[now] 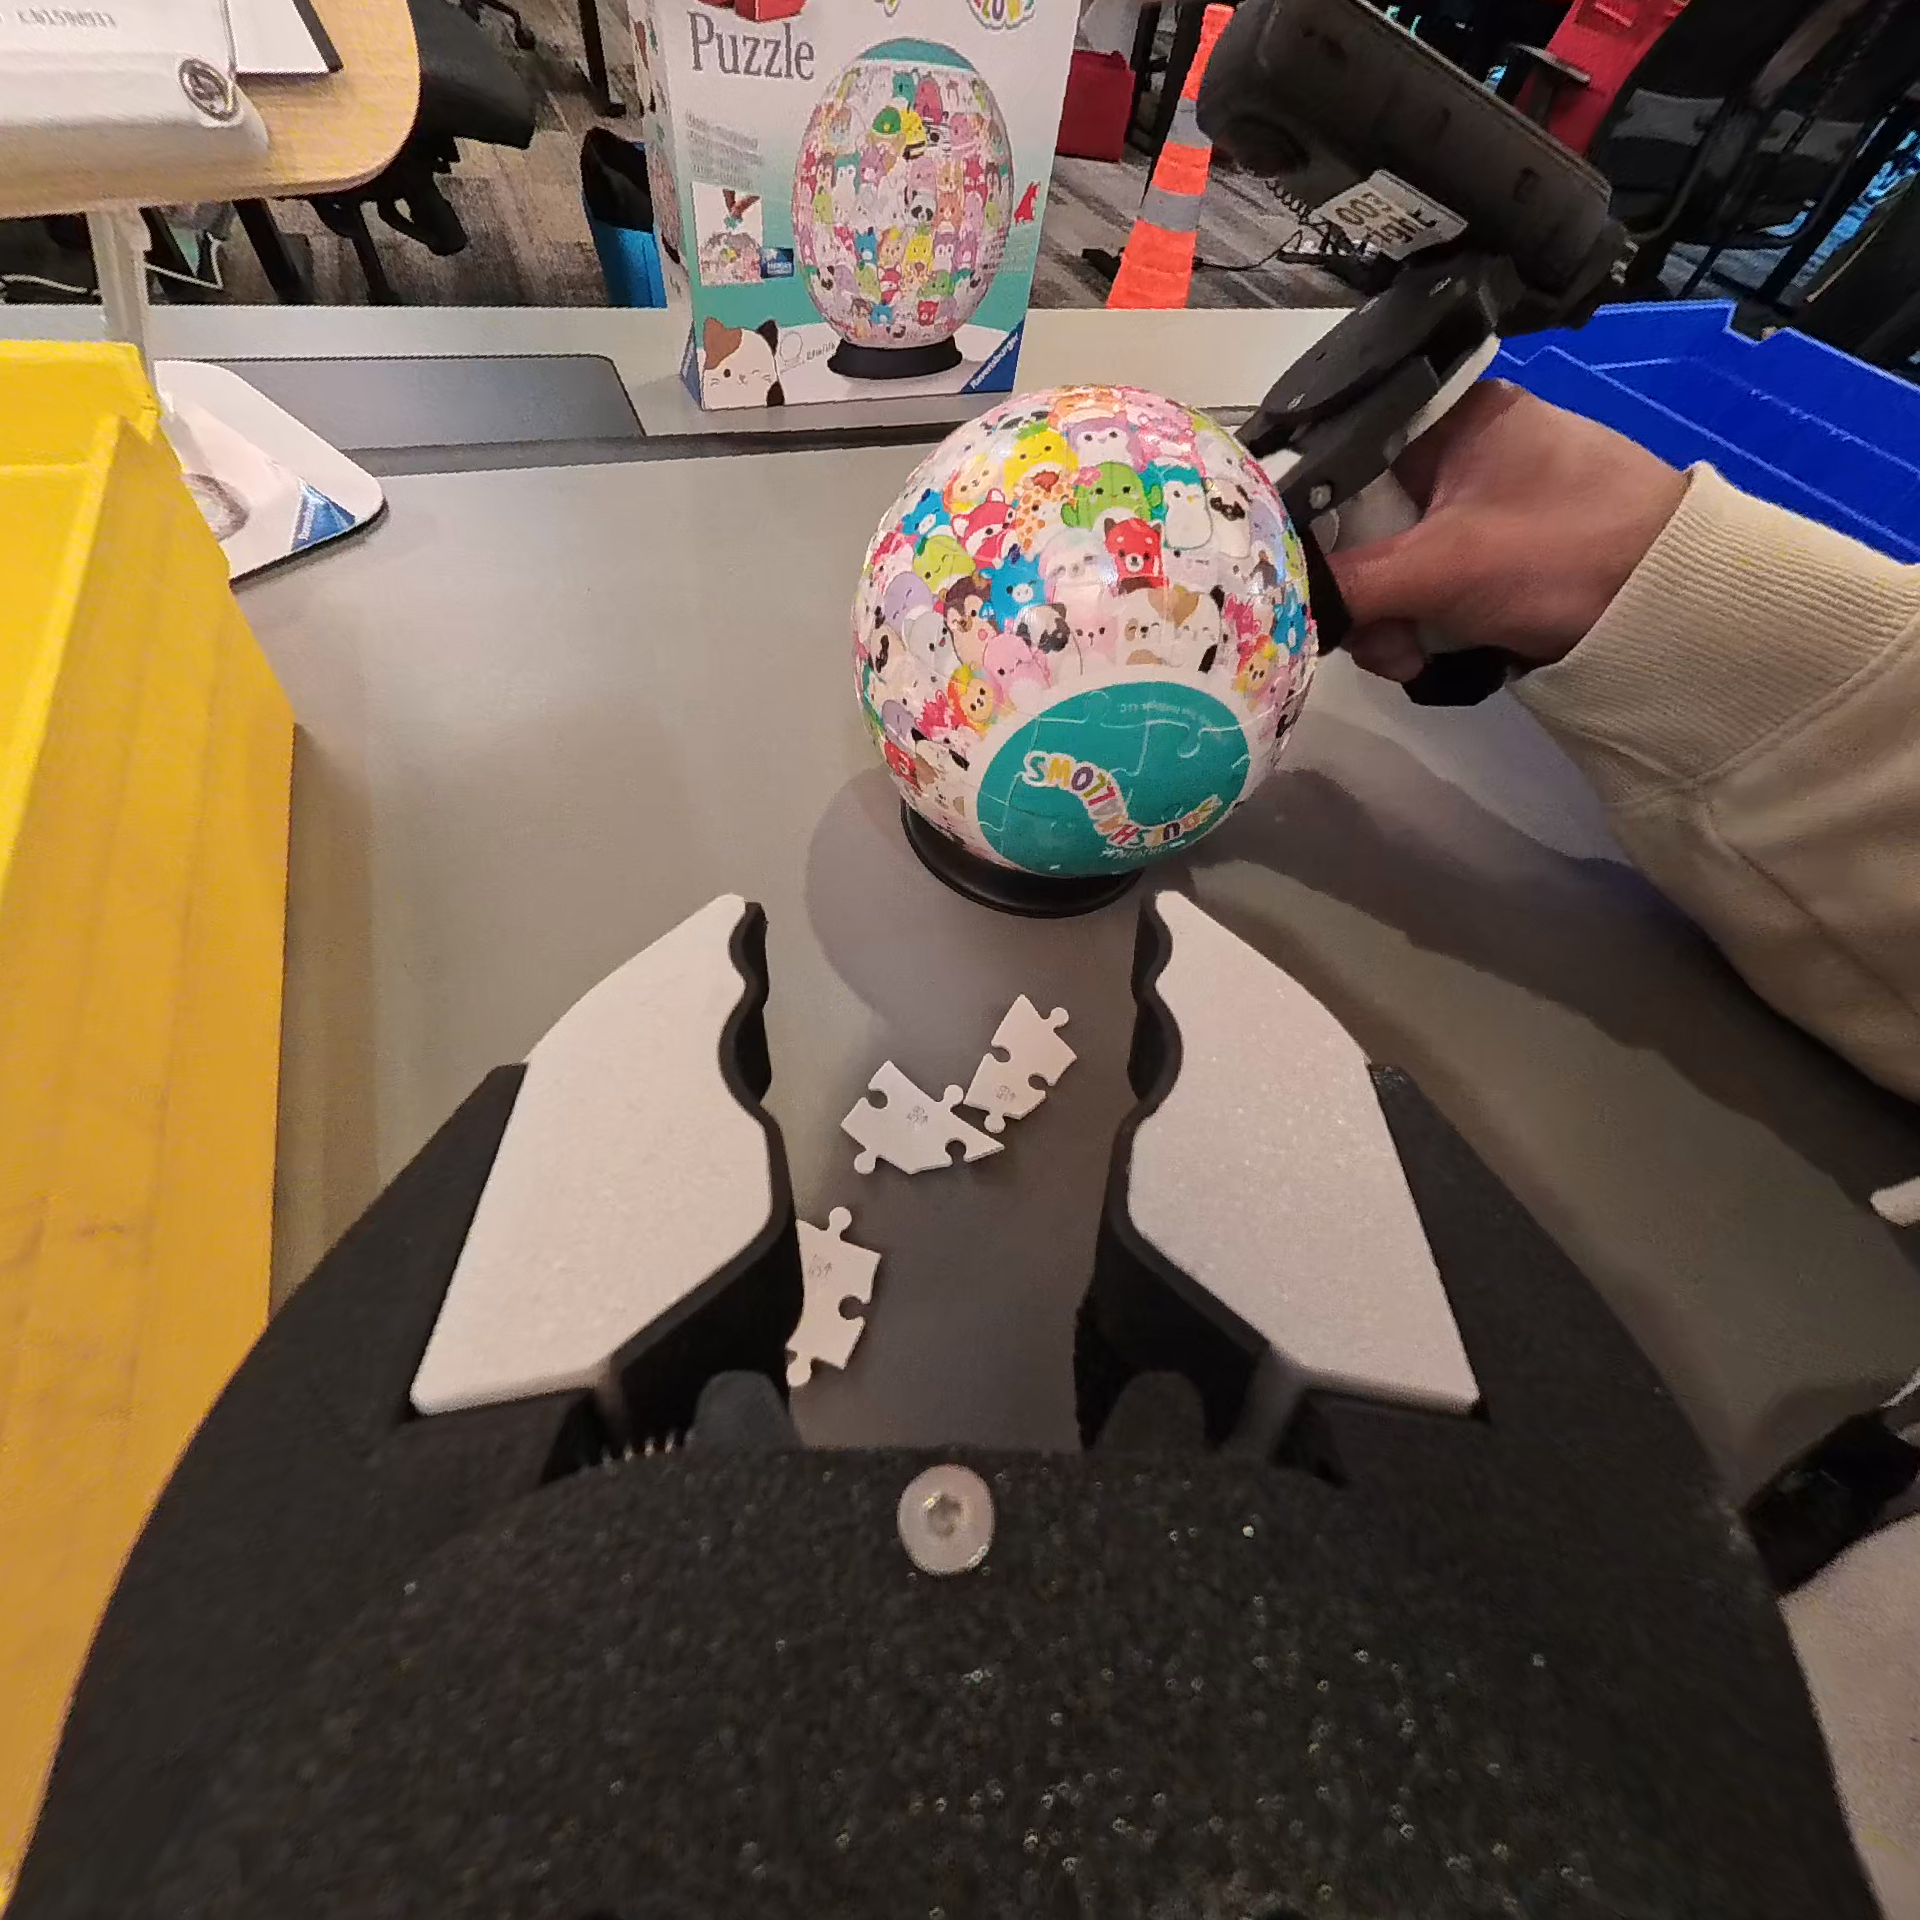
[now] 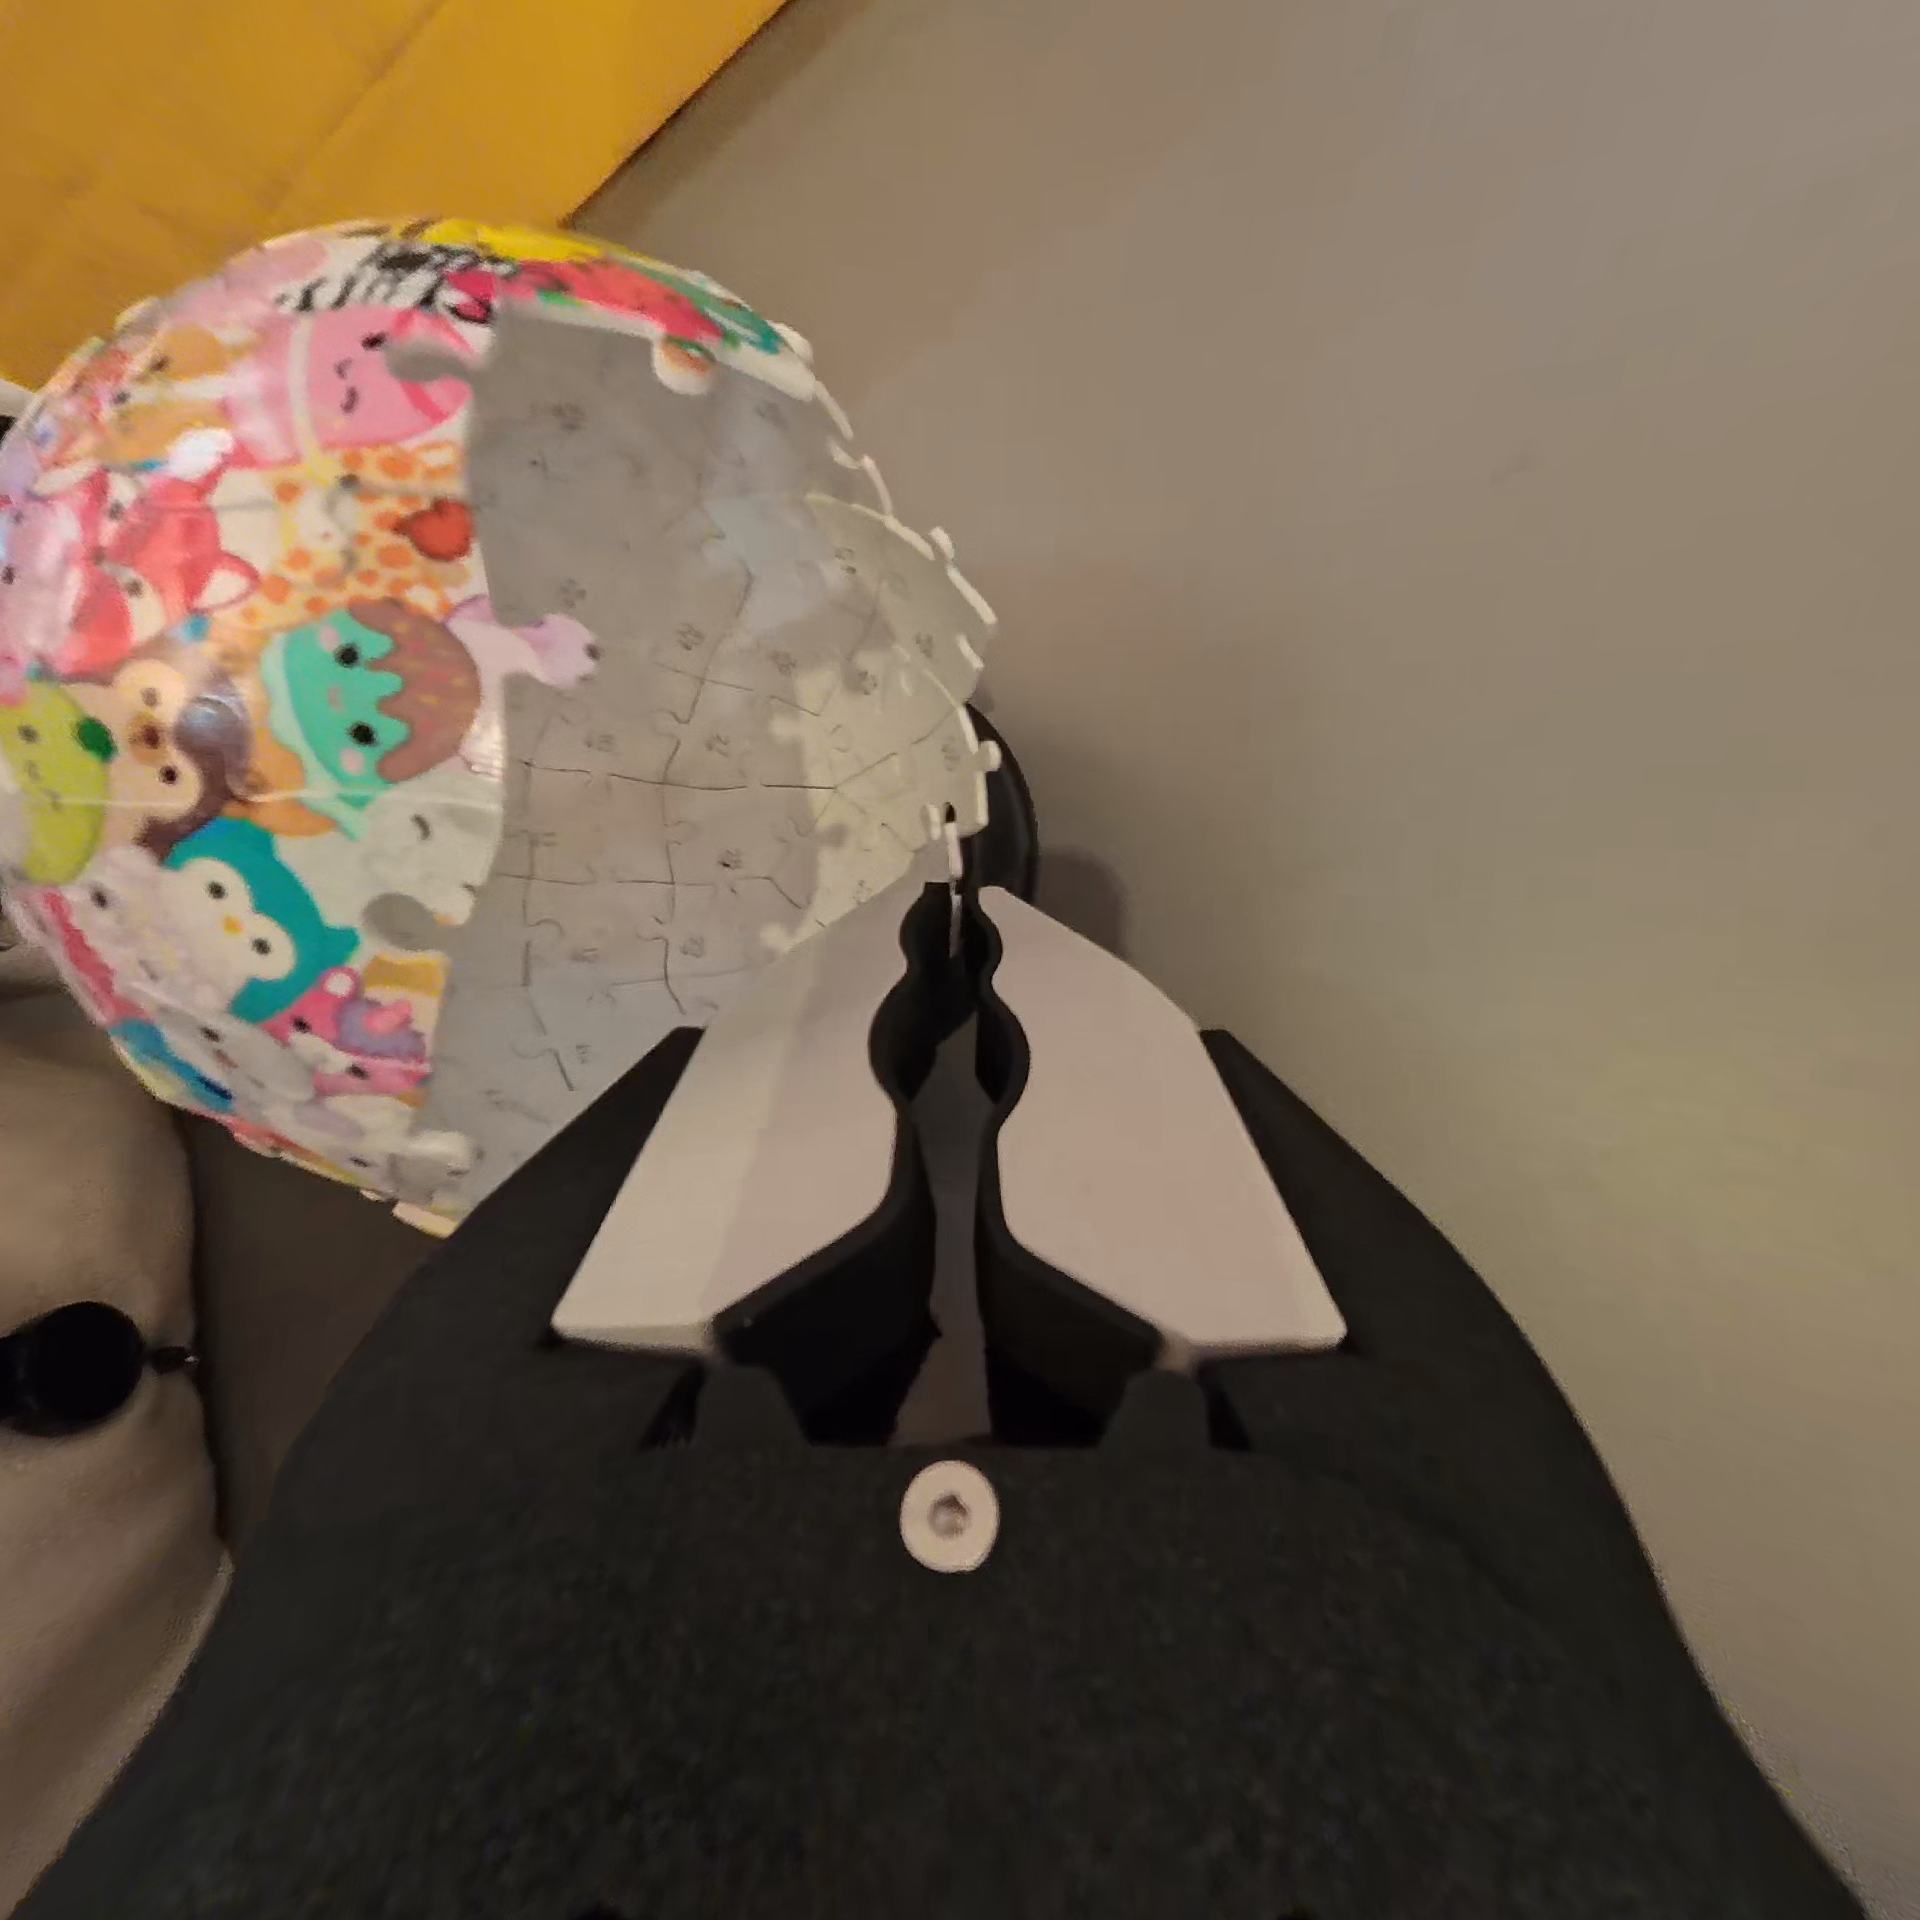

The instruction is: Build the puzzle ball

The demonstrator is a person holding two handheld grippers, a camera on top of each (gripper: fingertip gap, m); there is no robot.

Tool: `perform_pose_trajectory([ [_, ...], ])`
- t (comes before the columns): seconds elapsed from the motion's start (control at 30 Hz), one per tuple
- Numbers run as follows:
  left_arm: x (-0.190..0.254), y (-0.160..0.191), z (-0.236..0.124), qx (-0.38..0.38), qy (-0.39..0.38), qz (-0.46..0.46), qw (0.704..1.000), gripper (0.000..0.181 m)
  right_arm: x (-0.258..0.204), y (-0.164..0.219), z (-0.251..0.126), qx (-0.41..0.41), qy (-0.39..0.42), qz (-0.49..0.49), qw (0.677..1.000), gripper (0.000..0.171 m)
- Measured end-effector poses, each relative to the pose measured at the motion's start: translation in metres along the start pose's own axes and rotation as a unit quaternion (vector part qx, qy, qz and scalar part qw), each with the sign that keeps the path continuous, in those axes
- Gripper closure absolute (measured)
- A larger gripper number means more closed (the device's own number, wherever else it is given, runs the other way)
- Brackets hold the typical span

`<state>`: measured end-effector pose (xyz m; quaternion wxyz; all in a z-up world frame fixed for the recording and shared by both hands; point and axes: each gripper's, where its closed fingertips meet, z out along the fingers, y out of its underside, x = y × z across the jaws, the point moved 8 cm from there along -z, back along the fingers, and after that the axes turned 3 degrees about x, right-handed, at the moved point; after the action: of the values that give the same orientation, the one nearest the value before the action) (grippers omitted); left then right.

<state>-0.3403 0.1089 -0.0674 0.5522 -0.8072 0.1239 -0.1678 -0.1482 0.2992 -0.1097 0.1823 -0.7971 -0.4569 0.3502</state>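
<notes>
**On the grey table: ball nearly whole, one piece pinched edge-on**

Left wrist view. On the table (image 1: pixel 582 727) the ball (image 1: pixel 1081 623) sits on a black stand (image 1: pixel 1023 883), teal cap turned low toward the camera. Left gripper (image 1: pixel 951 935) hovers short of it, jaws wide apart, holding nothing. Three loose pieces lie white side up between its fingers: two touching, nearer the stand (image 1: pixel 1023 1060) (image 1: pixel 914 1122), and one farther back, against the left finger (image 1: pixel 831 1294). Right gripper (image 1: pixel 1314 540) comes in from the right side of the ball, held by a hand (image 1: pixel 1496 551) in a cream sleeve (image 1: pixel 1766 748); its tips are behind the ball's edge. Puzzle box (image 1: pixel 852 197) stands behind the ball. Yellow bin (image 1: pixel 114 883) at left, blue bin (image 1: pixel 1714 405) at far right, orange cone (image 1: pixel 1174 187) off the table.

Right wrist view. Ball (image 2: pixel 260 675) fills the left of the frame, and a large gap shows the white inside of its shell. Right gripper (image 2: pixel 951 914) jaws nearly closed, pinching a thin white piece (image 2: pixel 951 878) edge-on at the tips. That piece is right at the jagged rim of the gap; cannot tell whether it touches. Stand (image 2: pixel 1013 810) peeks out beyond the rim. Yellow bin (image 2: pixel 312 104) at top left. Slight blur.
</notes>
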Motion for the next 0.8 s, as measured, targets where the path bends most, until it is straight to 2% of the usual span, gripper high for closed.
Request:
perform_pose_trajectory([
  [0.5,0.000,0.002,0.004,-0.006,0.002,0.000,1.000,0.114,-0.002,0.005,0.010,0.000,0.027,0.050,0.998,0.169],
  [0.8,0.001,0.003,0.007,-0.011,0.004,0.002,1.000,0.114,-0.003,0.005,0.011,-0.008,0.044,0.042,0.998,0.169],
])
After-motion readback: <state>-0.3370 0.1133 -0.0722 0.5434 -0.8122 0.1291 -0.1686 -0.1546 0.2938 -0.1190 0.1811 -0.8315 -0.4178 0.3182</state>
